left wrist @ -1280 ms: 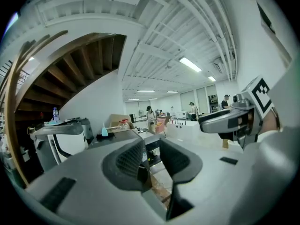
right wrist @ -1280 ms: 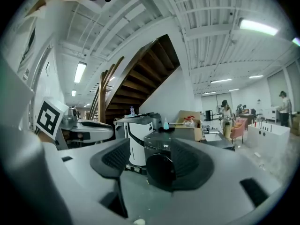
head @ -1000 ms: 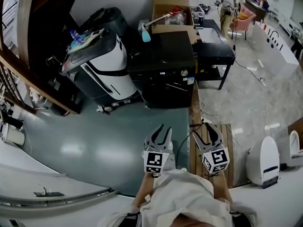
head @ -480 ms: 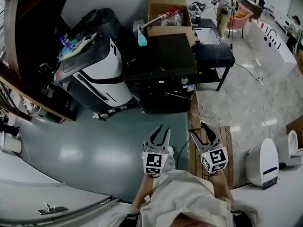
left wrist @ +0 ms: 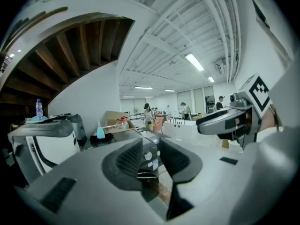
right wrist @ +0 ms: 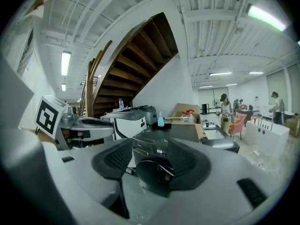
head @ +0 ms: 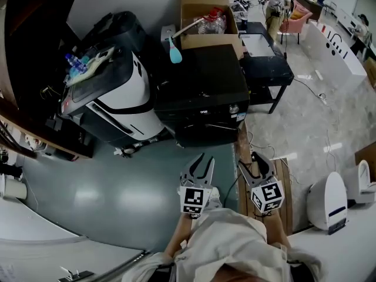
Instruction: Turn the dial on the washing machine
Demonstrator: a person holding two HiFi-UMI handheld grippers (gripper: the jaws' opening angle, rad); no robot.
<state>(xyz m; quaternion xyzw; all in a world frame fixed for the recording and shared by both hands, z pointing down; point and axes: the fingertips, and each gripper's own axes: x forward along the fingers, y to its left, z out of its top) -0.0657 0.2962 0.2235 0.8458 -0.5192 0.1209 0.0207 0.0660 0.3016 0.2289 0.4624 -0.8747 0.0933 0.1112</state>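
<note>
A: Where, the dial (head: 234, 108)?
B: On the front panel of the black washing machine (head: 202, 84), right end; well ahead of both tools.
A: And the left tool (head: 205, 158)?
B: Released, jaws apart, empty.
A: And the right tool (head: 254, 157)?
B: Just been closing; narrow gap left, nothing between.

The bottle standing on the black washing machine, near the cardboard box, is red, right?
Not red: the bottle on the black washing machine, near the cardboard box, is light blue, as the head view shows.
</note>
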